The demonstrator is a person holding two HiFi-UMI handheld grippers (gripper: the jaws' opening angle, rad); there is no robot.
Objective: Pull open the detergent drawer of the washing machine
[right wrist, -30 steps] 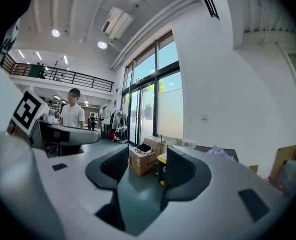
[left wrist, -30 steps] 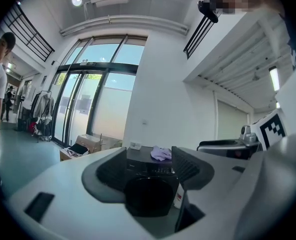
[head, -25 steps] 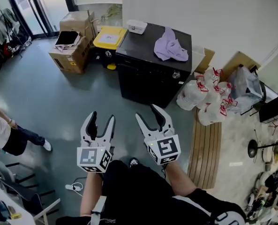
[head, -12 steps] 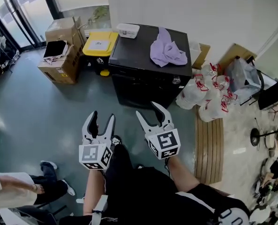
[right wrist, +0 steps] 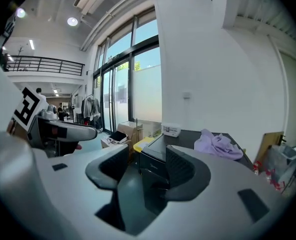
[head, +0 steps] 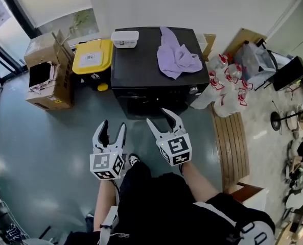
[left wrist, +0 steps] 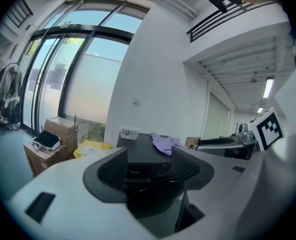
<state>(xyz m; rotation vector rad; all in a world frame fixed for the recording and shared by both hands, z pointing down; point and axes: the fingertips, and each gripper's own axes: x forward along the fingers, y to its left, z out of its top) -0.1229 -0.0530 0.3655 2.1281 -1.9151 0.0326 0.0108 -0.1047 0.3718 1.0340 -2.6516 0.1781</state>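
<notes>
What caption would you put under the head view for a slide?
Left gripper and right gripper, both open, face a black washing machine with a purple cloth on top.

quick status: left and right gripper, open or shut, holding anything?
Left gripper: open, nothing between the jaws.
Right gripper: open, nothing between the jaws, not touching the washing machine.

Purple cloth (head: 177,60), white box (head: 124,38), yellow bin (head: 92,57), cardboard box (head: 48,97).
</notes>
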